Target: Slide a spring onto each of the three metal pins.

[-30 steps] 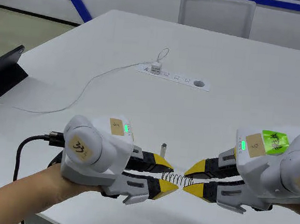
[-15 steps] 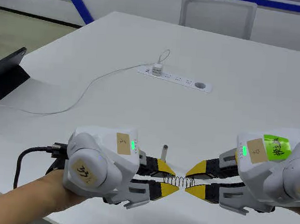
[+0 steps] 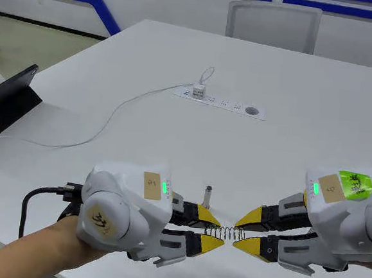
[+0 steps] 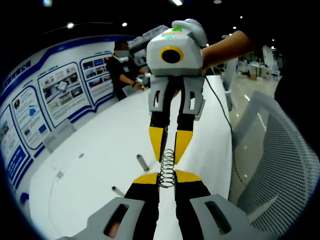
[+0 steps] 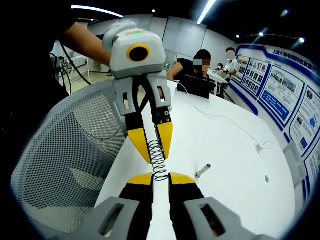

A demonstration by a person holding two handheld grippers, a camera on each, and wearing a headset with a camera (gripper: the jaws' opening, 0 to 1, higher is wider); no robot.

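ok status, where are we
Left gripper, right gripper each shut on one end of the spring. Spring level between them. Pin upright just behind it, bare. No obstruction.

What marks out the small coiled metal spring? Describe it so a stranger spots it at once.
On the big white table, look to the near edge, where the left gripper and right gripper meet tip to tip. The small coiled metal spring bridges their yellow jaw tips, each shut on one end. Unlike the smooth metal pin standing behind, it is a wire coil.
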